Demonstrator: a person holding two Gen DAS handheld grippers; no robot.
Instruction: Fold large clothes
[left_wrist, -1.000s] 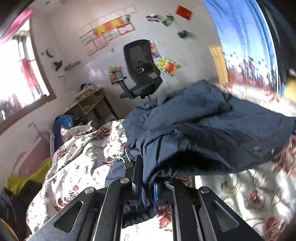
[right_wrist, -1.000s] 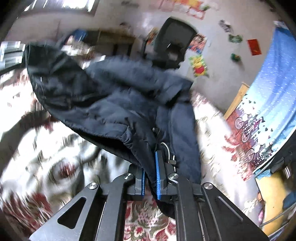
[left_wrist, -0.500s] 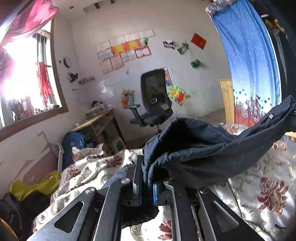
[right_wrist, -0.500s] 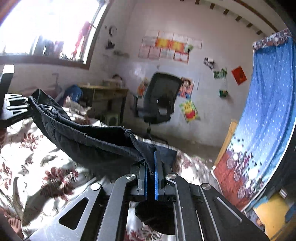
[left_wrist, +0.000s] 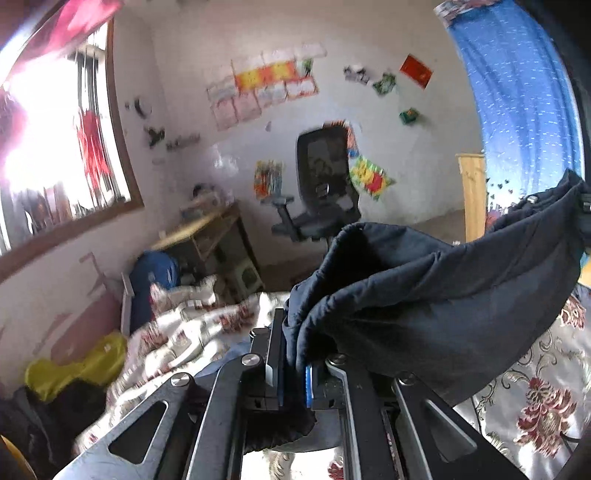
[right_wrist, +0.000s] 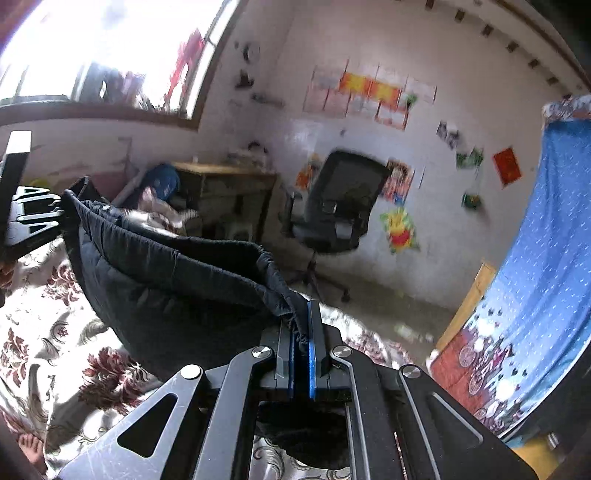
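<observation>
Here, a dark navy quilted garment (left_wrist: 443, 295), matte and softly padded with a gathered elastic hem, hangs slung between the two tongs above a bed (right_wrist: 44, 332) covered in glossy cream cloth with maroon floral print. The left tongs (left_wrist: 293, 373) are clamped on one hem corner; the right tongs (right_wrist: 301, 354) are clamped on the opposite, puckered edge.

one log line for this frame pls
phase: lift | left gripper: shut on dark jacket hem | right gripper: shut on hem | jacket: hung between grippers above floral bedspread
</observation>
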